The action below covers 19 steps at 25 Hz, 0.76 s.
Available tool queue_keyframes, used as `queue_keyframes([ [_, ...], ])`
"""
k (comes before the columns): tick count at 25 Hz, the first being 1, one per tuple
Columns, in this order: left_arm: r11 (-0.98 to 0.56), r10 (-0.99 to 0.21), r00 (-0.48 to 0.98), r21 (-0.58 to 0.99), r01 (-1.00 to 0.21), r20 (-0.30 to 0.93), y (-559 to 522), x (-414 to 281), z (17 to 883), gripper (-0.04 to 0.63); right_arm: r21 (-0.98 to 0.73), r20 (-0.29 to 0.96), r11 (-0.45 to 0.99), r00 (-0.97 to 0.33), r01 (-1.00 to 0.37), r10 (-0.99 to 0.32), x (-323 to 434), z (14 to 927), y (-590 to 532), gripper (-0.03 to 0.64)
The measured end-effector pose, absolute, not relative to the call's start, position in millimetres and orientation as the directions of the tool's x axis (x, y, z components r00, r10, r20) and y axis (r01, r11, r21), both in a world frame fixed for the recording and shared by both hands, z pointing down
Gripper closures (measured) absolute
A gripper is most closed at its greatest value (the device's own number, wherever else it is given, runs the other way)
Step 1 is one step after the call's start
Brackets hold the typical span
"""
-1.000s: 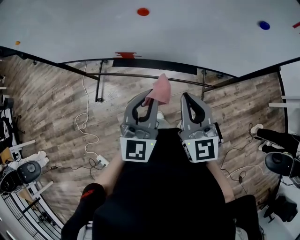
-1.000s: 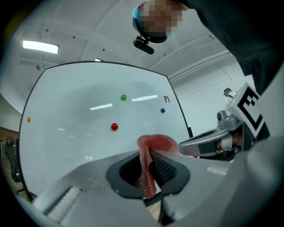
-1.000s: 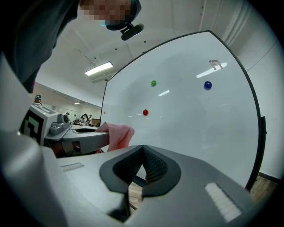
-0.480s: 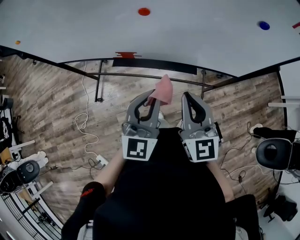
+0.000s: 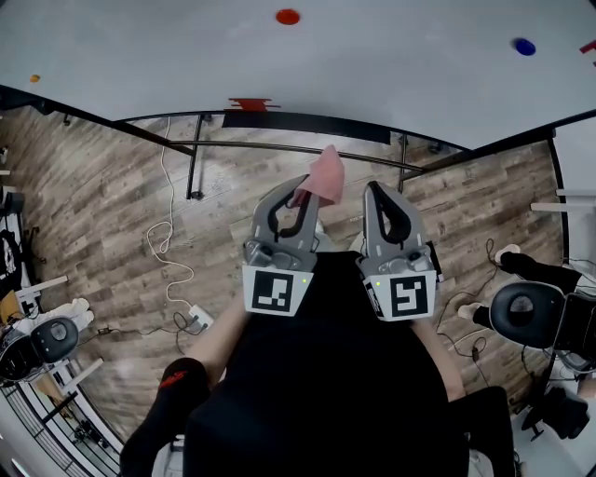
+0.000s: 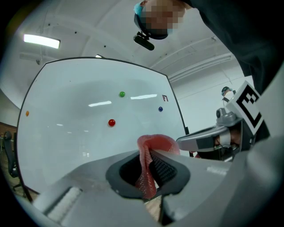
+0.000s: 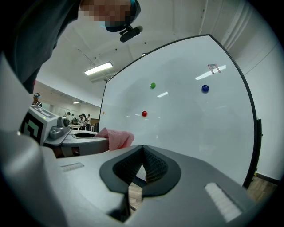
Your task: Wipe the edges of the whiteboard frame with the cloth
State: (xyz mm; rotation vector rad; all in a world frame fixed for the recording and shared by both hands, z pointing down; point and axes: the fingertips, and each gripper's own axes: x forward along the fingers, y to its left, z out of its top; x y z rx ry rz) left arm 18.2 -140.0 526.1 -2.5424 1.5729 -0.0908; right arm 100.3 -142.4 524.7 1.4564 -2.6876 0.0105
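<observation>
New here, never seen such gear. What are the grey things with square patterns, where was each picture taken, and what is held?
They are two hand-held grey grippers worked by a person, not a robot. One picture is from a head-worn camera, looking down at the wooden floor and the white whiteboard with its black frame. The other two come from cameras on each gripper. The left gripper has its jaws shut on a pink mesh cloth; the right gripper has its jaws together, empty. A red round magnet and a blue round magnet sit on the board.
</observation>
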Motion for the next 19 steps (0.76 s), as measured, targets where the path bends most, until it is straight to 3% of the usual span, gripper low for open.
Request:
queue_keyframes([
  [19,-0.435,-0.898,0.440,-0.141,-0.889,-0.004,-133.0,17.0,532.6,0.572,0.026,0.081,0.545,-0.542,-0.838,-0.836,101.8,527.5,-136.3,0.617],
])
